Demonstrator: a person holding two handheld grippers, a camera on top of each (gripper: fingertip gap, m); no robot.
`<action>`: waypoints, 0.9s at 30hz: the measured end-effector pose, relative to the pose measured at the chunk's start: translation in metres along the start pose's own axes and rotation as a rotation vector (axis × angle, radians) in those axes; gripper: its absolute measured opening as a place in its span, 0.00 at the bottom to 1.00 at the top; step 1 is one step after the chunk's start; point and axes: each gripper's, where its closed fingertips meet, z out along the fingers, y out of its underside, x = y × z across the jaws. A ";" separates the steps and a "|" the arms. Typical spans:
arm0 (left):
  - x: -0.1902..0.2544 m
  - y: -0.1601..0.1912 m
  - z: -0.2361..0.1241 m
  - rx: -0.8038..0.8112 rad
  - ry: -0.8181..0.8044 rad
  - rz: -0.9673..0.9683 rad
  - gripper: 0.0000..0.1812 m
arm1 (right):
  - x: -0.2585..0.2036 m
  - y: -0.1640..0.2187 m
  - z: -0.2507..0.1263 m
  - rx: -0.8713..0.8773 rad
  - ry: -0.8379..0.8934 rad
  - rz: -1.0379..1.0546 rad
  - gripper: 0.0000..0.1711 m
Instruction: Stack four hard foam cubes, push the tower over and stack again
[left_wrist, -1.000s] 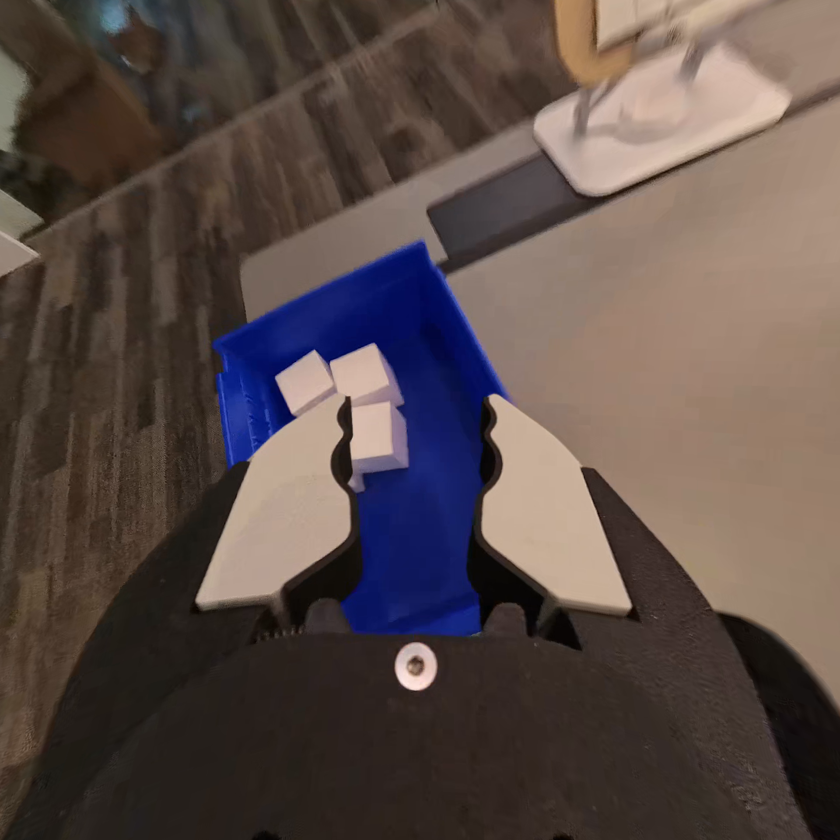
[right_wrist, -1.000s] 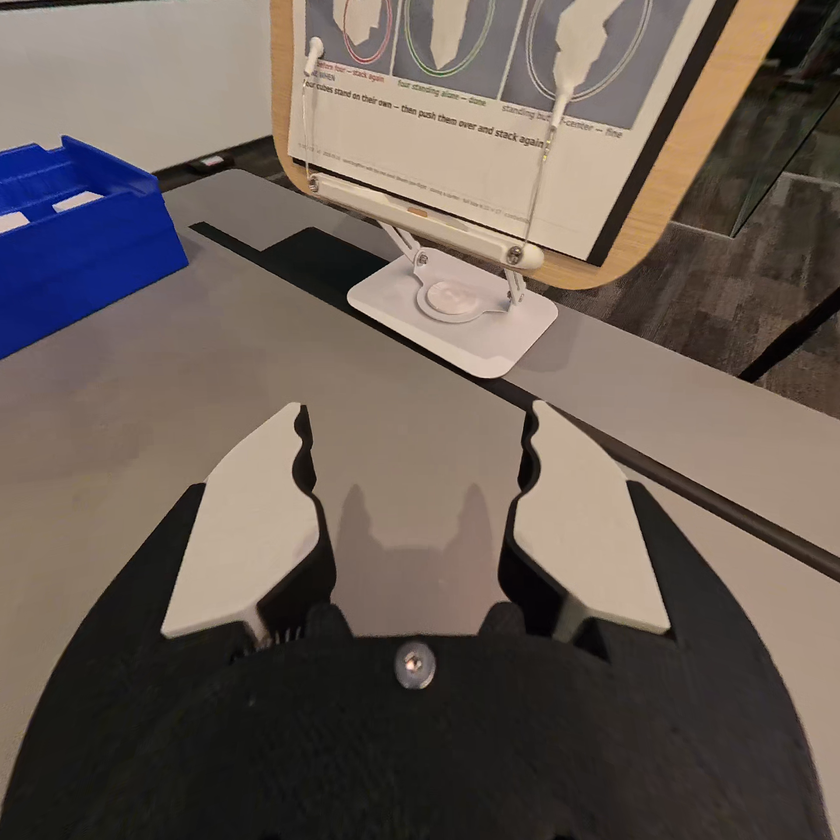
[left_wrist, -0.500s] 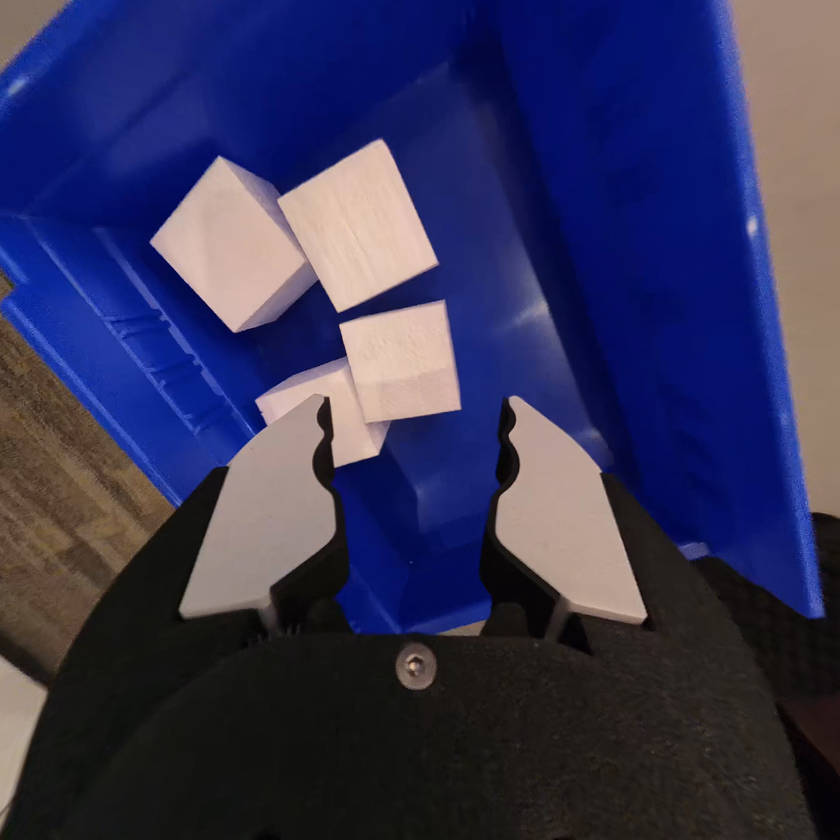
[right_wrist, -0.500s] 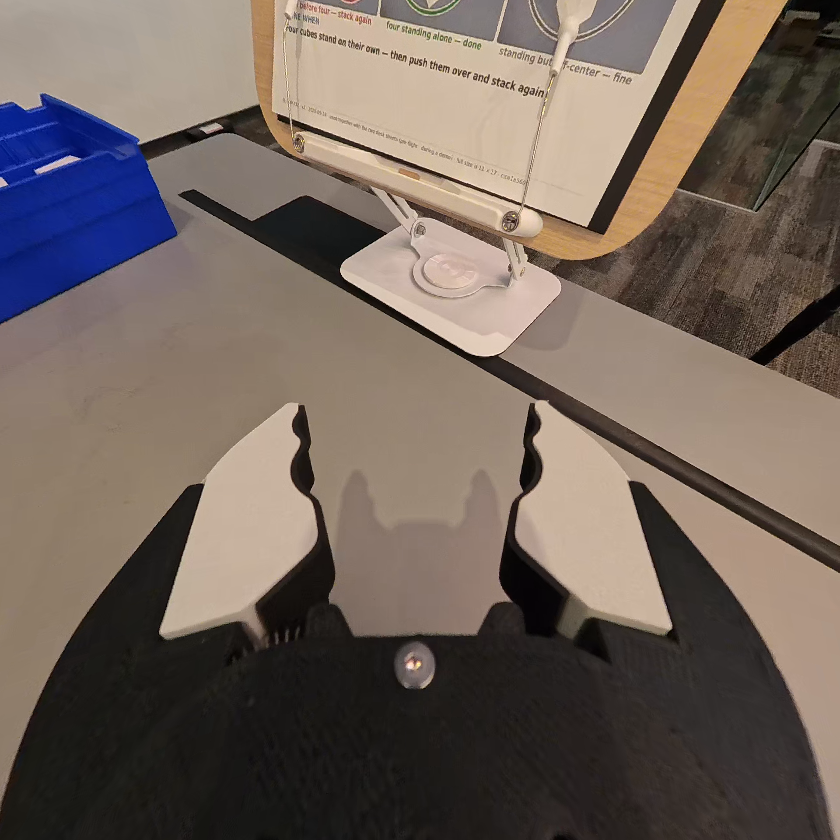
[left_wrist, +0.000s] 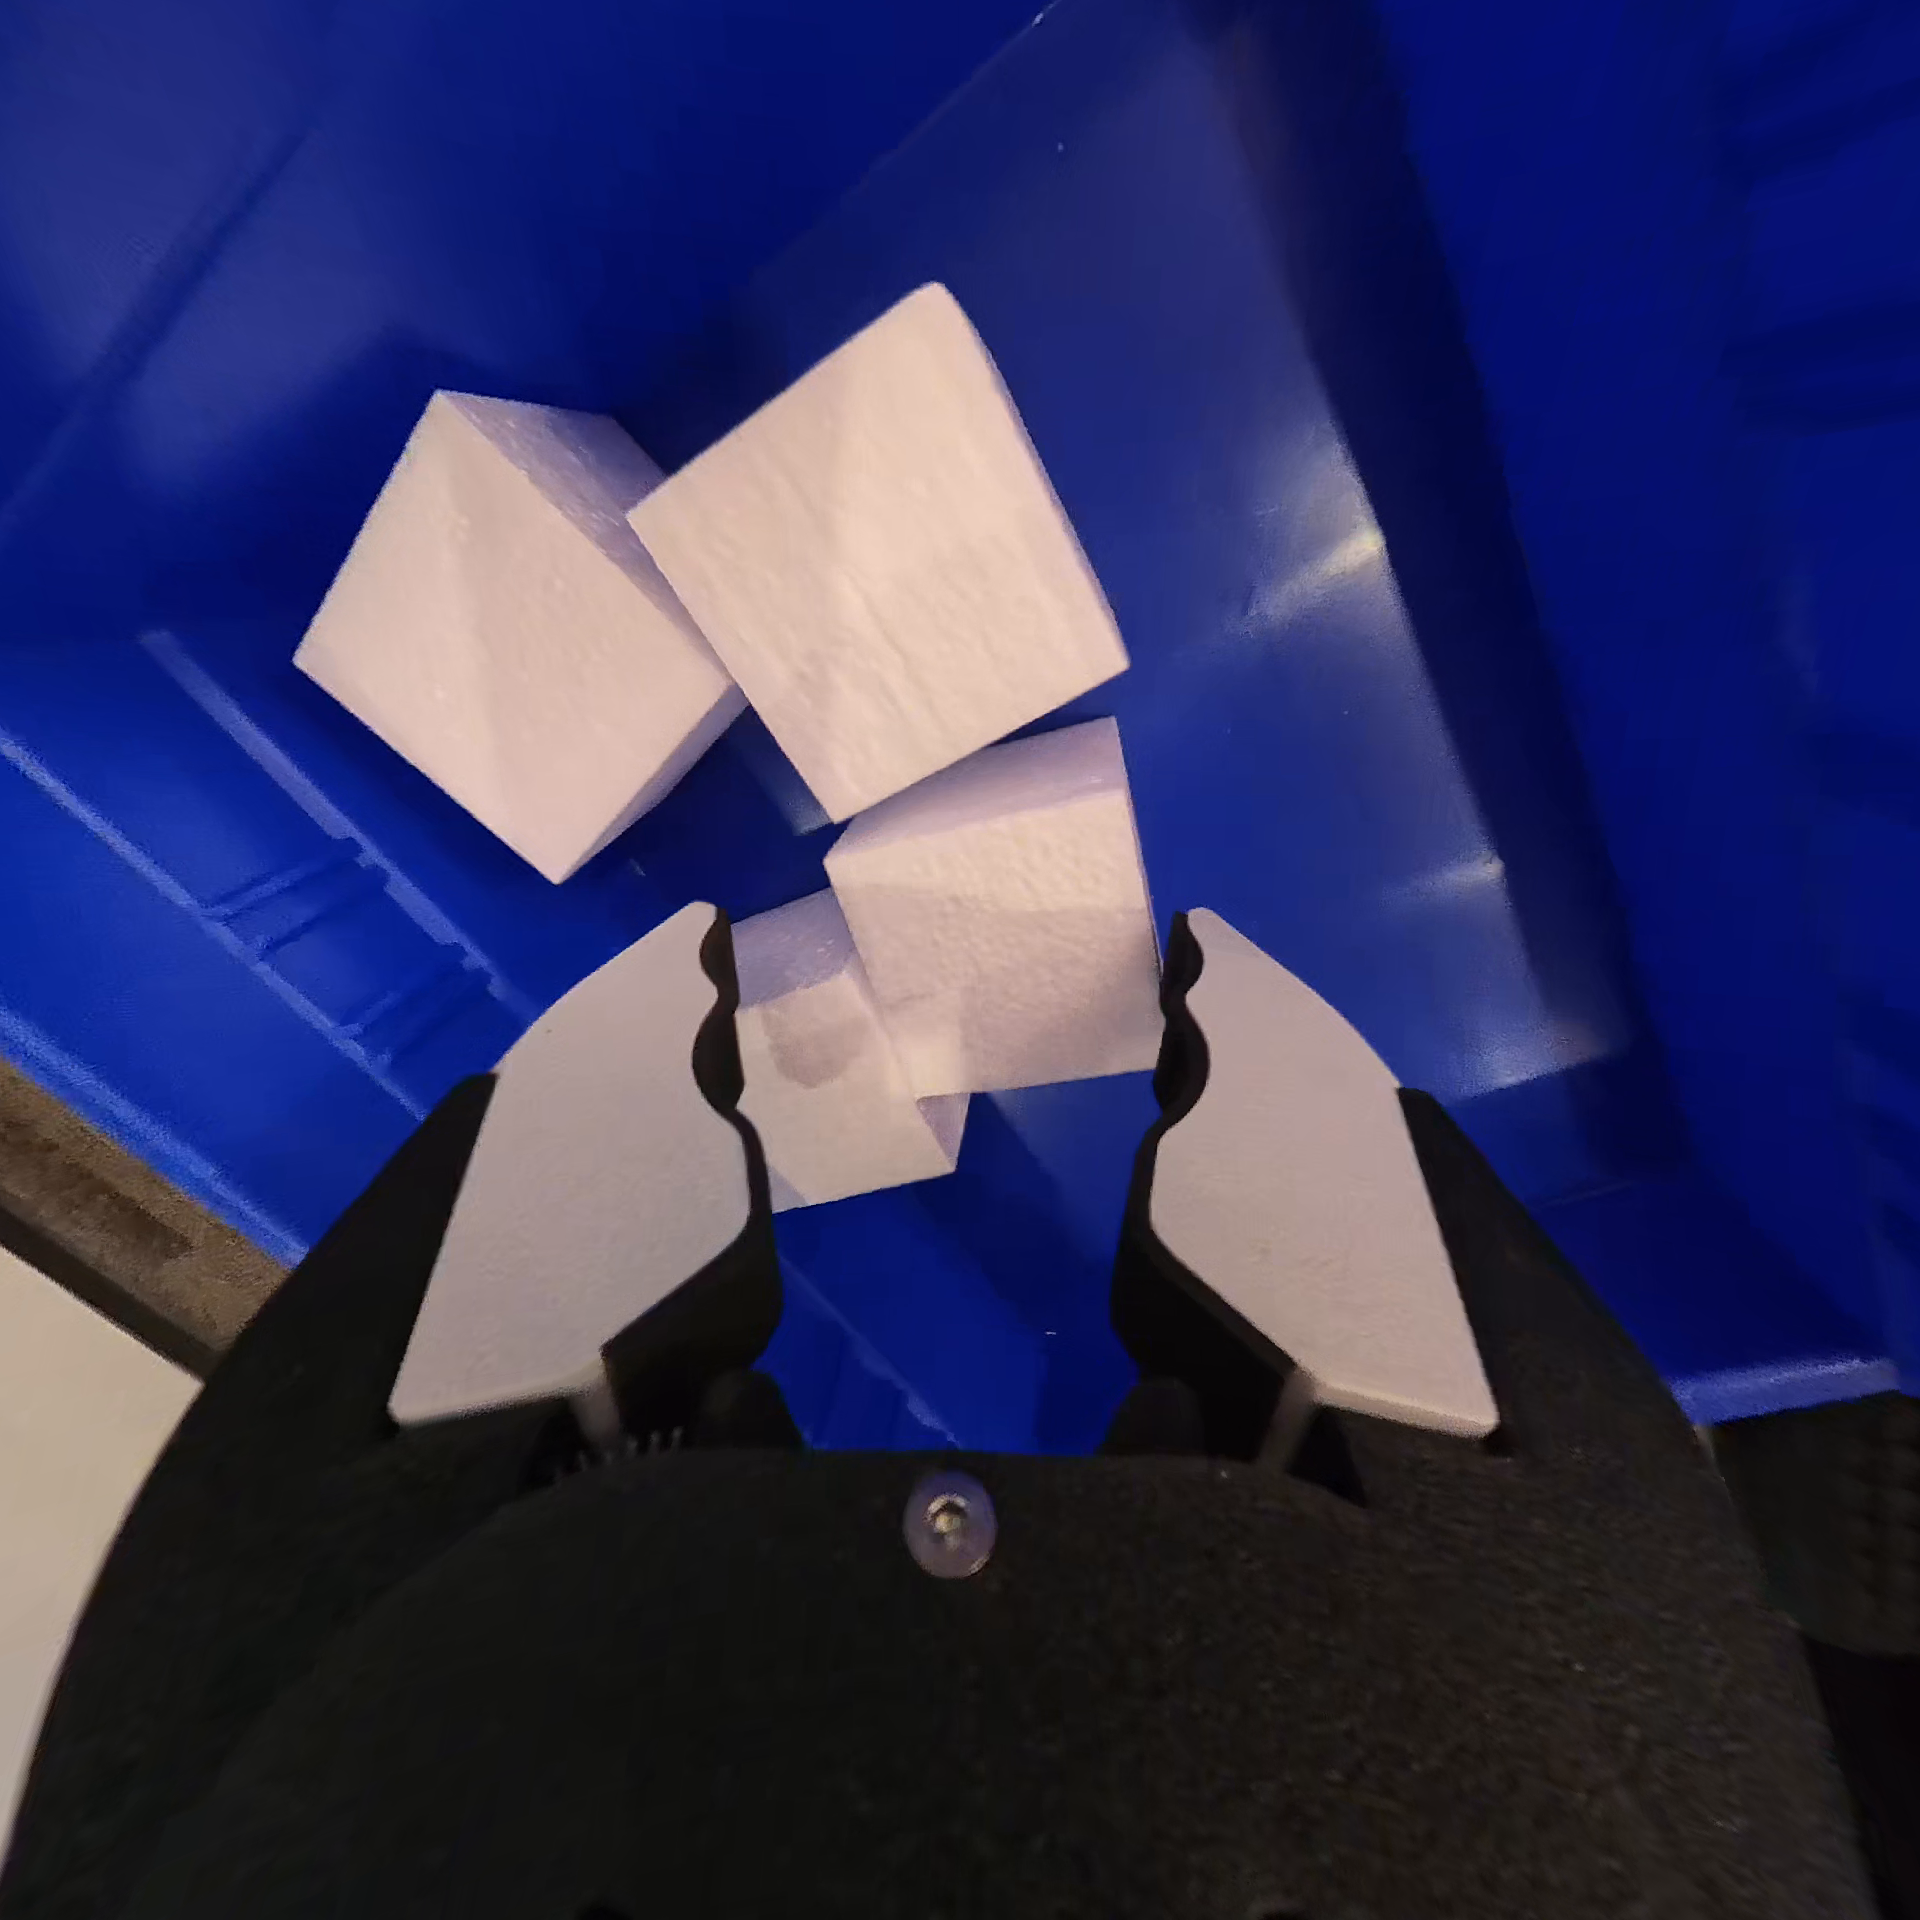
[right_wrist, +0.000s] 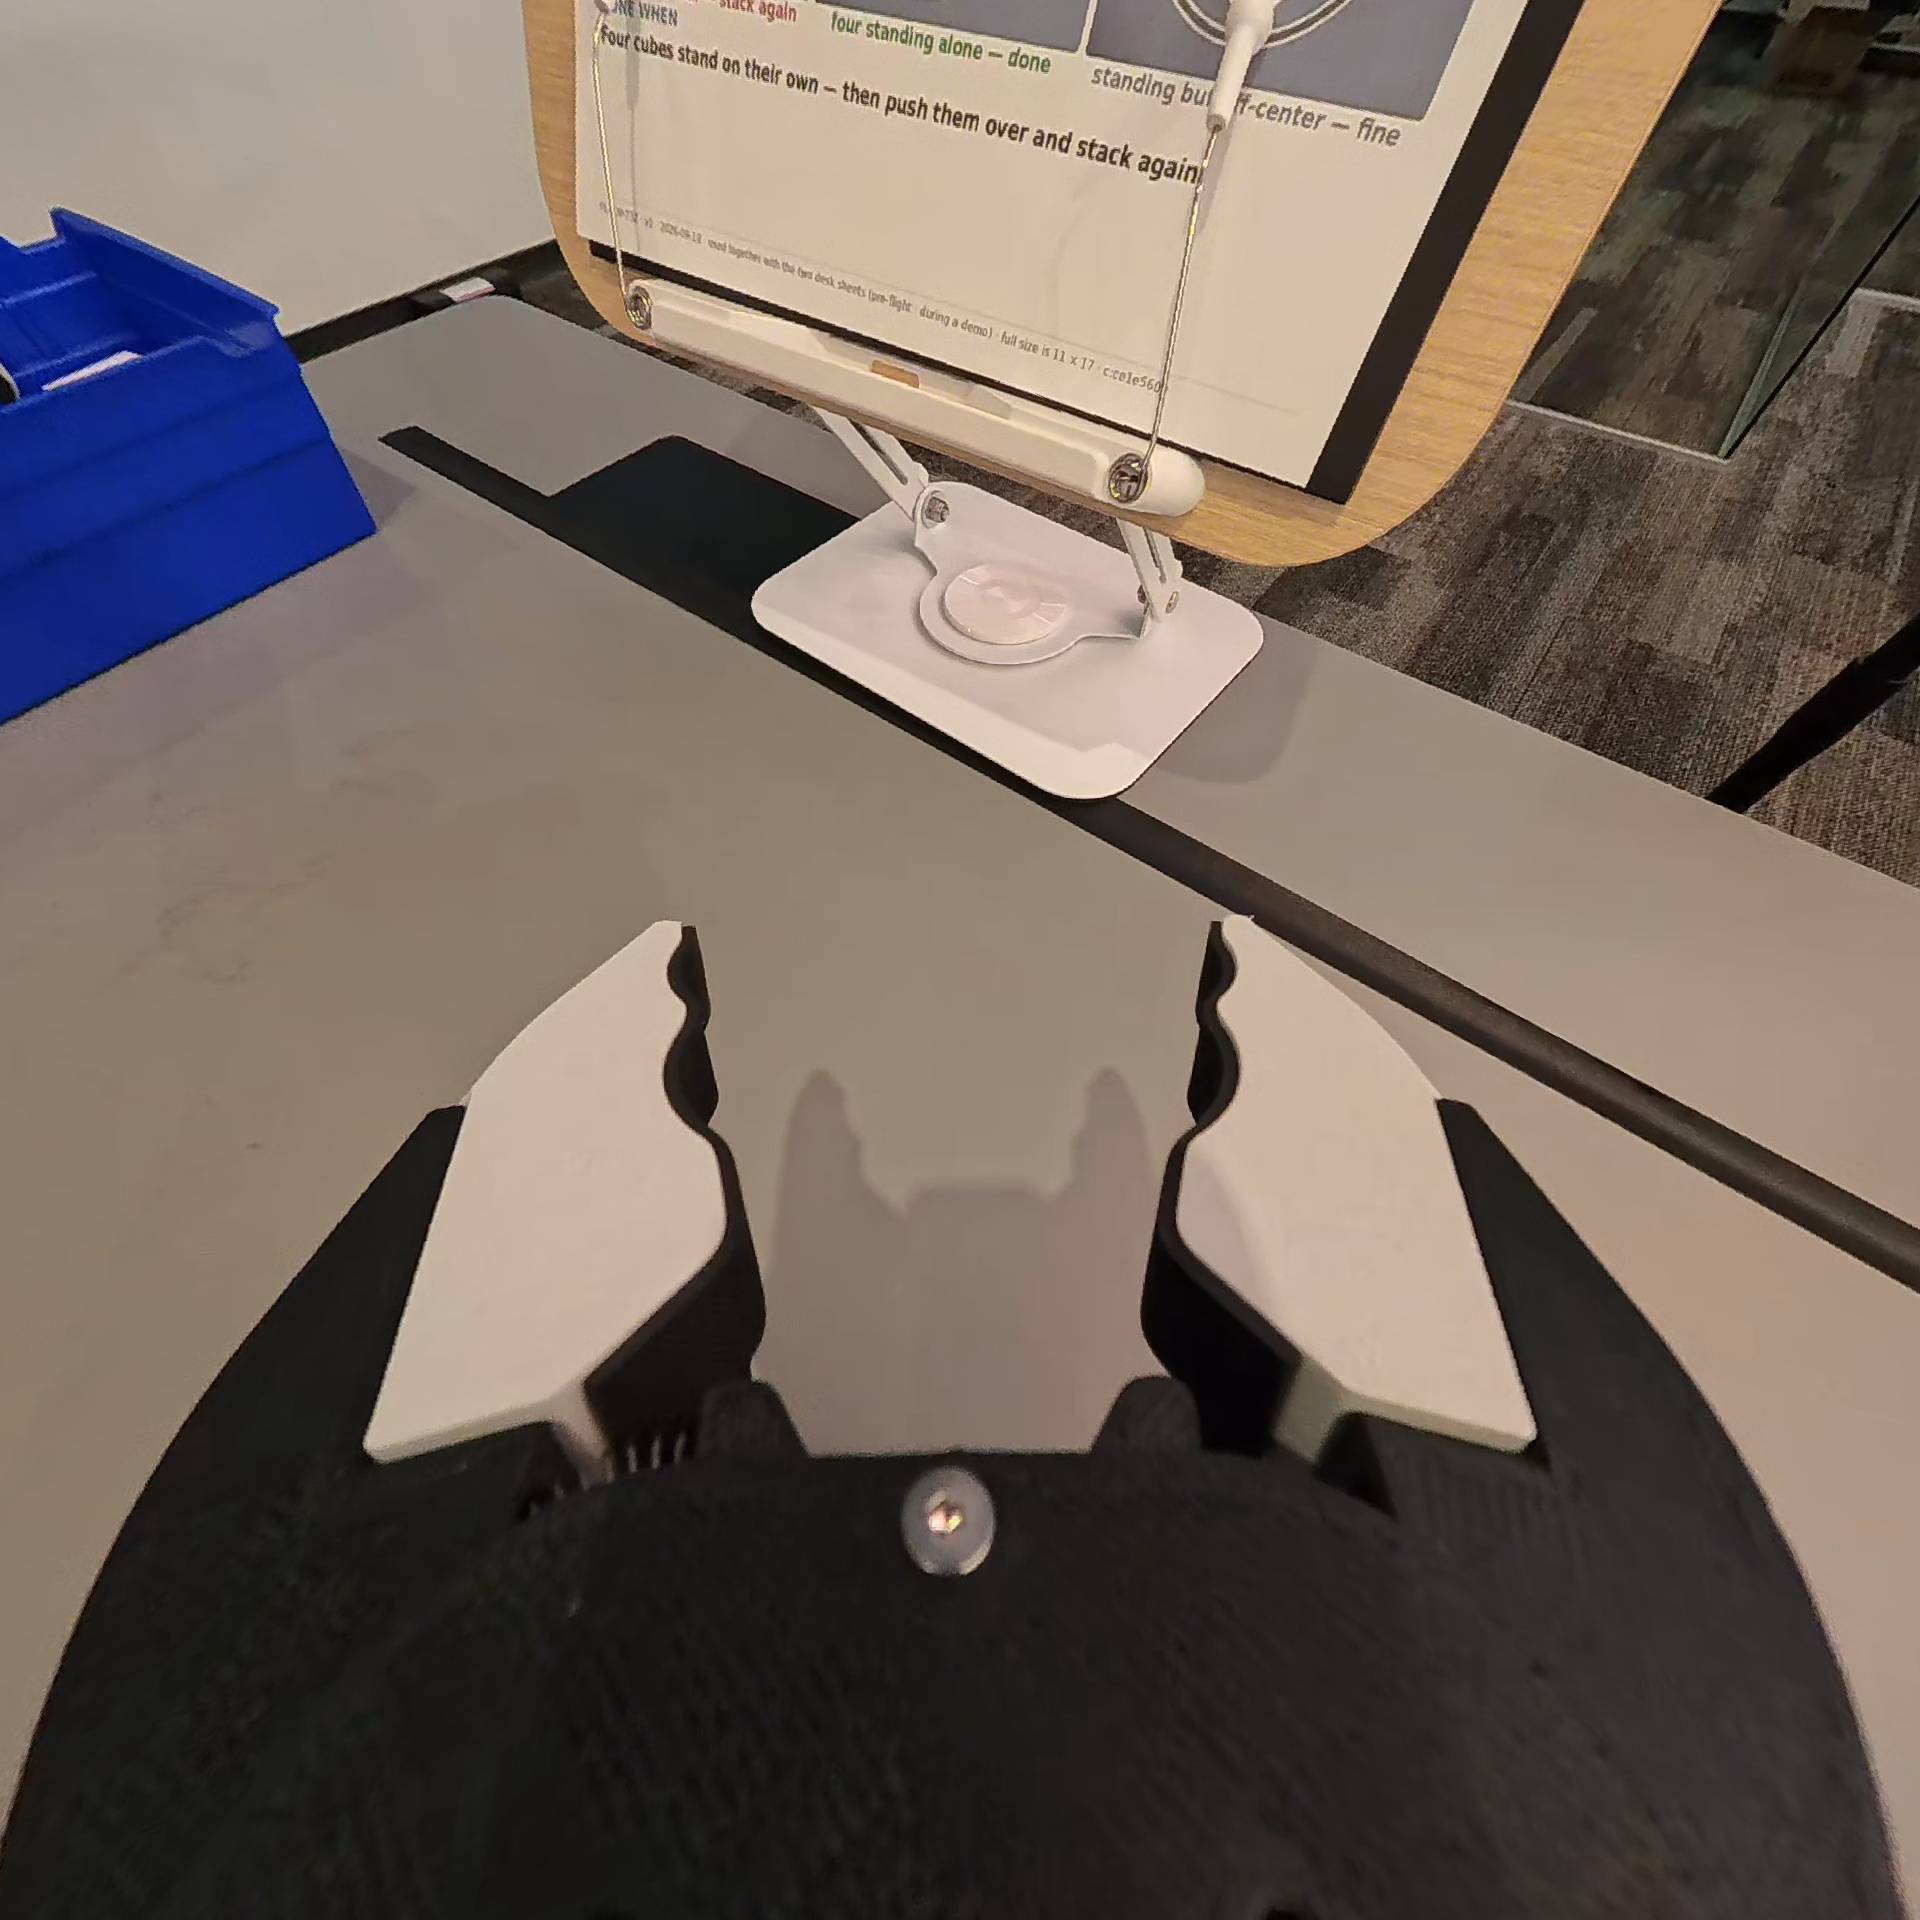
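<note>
White hard foam cube (left_wrist: 1003, 935) mid-frame, left gripper (left_wrist: 945, 961) spread astride | square up, pinch flat faces | right gripper (right_wrist: 951, 971) spread, empty

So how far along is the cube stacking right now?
Nothing is stacked yet: all four foam cubes lie loose in the blue bin. In hand: the open left gripper is closing in on the nearest cube. The right gripper is open, empty, above the bare table. Both stacks and the push remain.

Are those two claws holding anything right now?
No. The left gripper is open around a foam cube in the blue bin, not clamped. The right gripper is open and empty.
</note>
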 end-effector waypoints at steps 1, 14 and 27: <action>0.000 -0.001 0.002 -0.003 0.002 -0.001 0.44 | 0.000 0.000 0.000 0.001 -0.001 0.002 0.53; 0.007 -0.009 0.006 0.016 0.009 0.032 0.34 | 0.003 -0.001 -0.001 0.007 -0.001 0.011 0.53; 0.144 -0.064 -0.189 0.422 0.076 0.411 0.34 | 0.008 -0.025 -0.027 0.088 -0.026 0.021 0.53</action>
